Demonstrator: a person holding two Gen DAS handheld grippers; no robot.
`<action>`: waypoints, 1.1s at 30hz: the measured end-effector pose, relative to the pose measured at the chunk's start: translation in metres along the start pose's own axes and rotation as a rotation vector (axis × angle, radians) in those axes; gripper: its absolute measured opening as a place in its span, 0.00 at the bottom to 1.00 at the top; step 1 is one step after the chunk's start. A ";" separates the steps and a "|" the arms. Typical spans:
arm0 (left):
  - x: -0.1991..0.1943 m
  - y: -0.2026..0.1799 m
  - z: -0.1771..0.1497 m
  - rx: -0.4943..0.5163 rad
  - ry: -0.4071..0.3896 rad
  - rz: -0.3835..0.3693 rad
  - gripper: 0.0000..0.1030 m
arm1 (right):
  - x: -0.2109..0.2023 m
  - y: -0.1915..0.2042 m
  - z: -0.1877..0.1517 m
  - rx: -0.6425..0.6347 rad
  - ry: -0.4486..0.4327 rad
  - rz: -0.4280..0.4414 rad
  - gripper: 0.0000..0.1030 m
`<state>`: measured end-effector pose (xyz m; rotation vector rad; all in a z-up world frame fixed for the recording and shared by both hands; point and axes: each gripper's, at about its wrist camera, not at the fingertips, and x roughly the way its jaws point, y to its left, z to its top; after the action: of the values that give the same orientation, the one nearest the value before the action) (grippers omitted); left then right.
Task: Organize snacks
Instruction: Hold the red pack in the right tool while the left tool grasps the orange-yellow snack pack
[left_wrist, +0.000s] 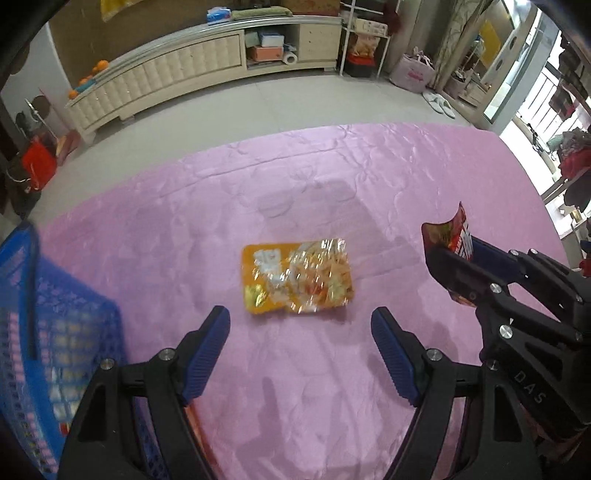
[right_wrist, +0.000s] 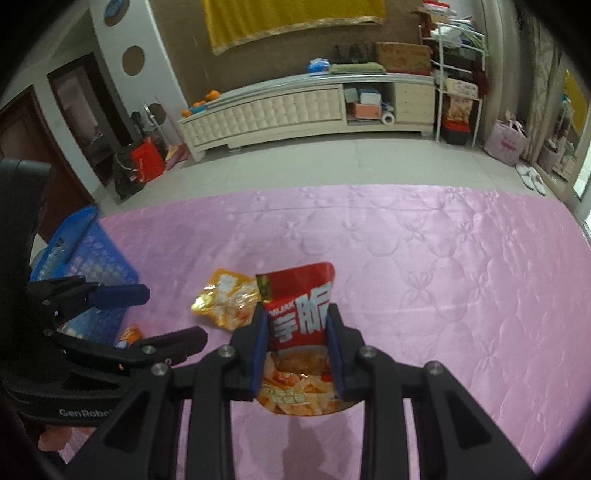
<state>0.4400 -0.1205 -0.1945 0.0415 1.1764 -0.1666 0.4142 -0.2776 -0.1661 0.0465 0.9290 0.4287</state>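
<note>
Left gripper (left_wrist: 300, 350) spread wide, nothing between the blue pads, poised low over the pink quilted cover (left_wrist: 424, 177); orange snack packet (left_wrist: 297, 278) flat on the cover just ahead of the fingertips, apart from both

Right gripper (right_wrist: 297, 325) clamped on the red snack bag (right_wrist: 301, 295), pads pressing its two sides, bag upright with the top corner curled, lower end sagging below the fingers, held clear of the cover

Blue plastic basket (left_wrist: 55, 314) at the left edge of the cover, hard beside the left gripper's outer finger, a few packets dimly visible through its mesh wall; contents too blurred to name

Broad bare stretch of cover ahead and to the right of both tools, running out to the far edge, grey floor (right_wrist: 332, 162) beyond, then the long cream cabinet (right_wrist: 266, 110) against the wall
</note>
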 end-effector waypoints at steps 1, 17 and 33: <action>0.005 -0.001 0.005 0.007 0.009 -0.008 0.75 | 0.002 -0.003 0.001 0.009 0.003 0.002 0.32; 0.077 -0.012 0.038 0.063 0.178 -0.047 0.75 | 0.012 -0.018 -0.007 0.035 0.034 0.001 0.33; 0.080 0.011 0.047 -0.079 0.131 0.026 0.61 | 0.018 -0.014 -0.007 0.016 0.047 0.004 0.33</action>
<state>0.5143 -0.1235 -0.2508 -0.0020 1.3113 -0.0957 0.4230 -0.2848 -0.1870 0.0534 0.9785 0.4273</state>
